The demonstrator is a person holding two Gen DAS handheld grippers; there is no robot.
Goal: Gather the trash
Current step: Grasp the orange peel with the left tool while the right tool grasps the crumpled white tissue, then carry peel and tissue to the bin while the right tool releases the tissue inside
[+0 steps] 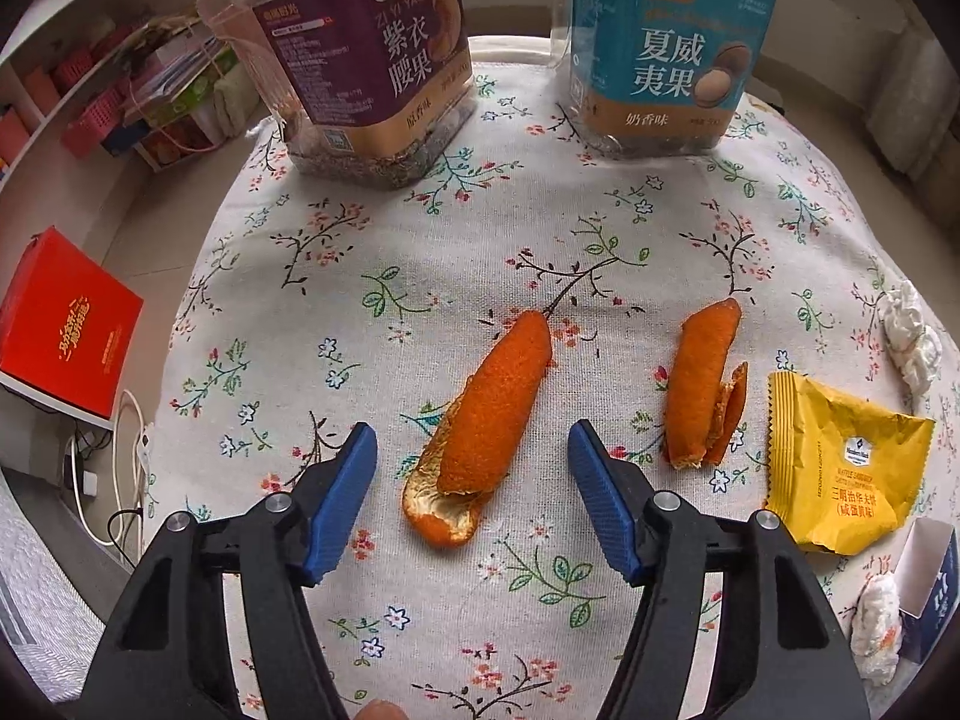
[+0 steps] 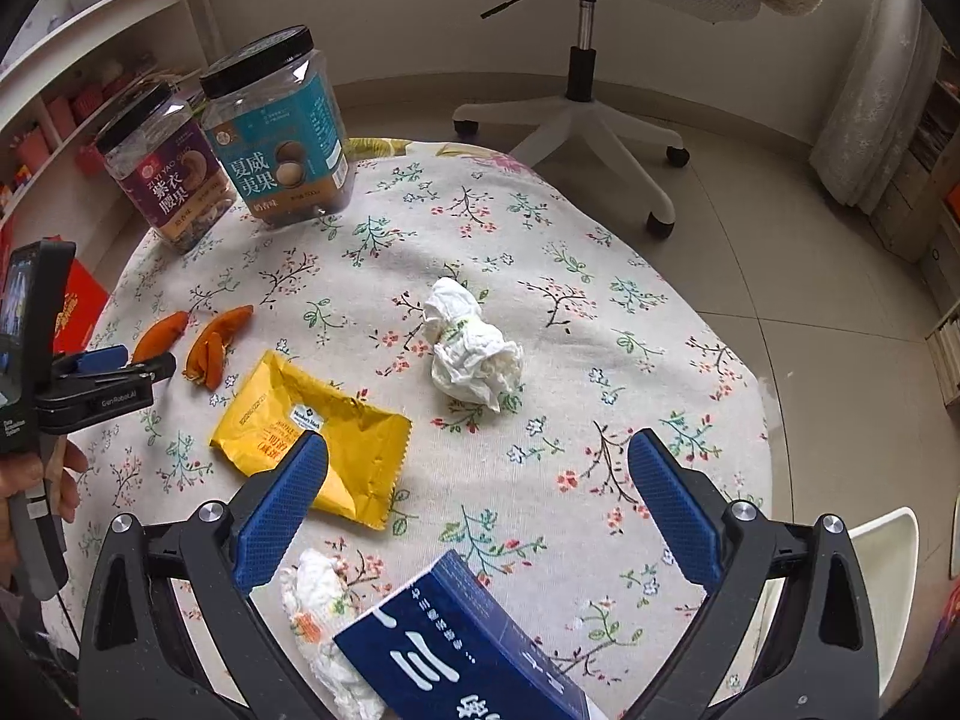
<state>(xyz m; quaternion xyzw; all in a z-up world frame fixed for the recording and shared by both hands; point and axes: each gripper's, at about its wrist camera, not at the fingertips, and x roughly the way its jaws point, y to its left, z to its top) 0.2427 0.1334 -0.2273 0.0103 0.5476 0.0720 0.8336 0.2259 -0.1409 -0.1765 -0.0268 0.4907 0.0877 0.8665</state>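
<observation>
The left gripper [image 1: 472,462], jaws spread wide and empty, straddles the curled orange strip of citrus peel [image 1: 480,432] lying at twelve o'clock just ahead on the floral tablecloth [image 1: 480,228]; light, leathery and springy, it probably pinches best across its thick middle.

Purple jar [image 1: 366,54], upper left: "ZI YI YAO GUO", 紫衣腰果. Teal jar [image 1: 666,48], upper right: 夏威夷果, 奶香味. Yellow wrapper [image 1: 840,468], right edge: "Member's Mark", "WAFFLE SANDWICH". Left gripper [image 2: 129,360] arm, left edge of right wrist view: "Gen Robot.AI".
</observation>
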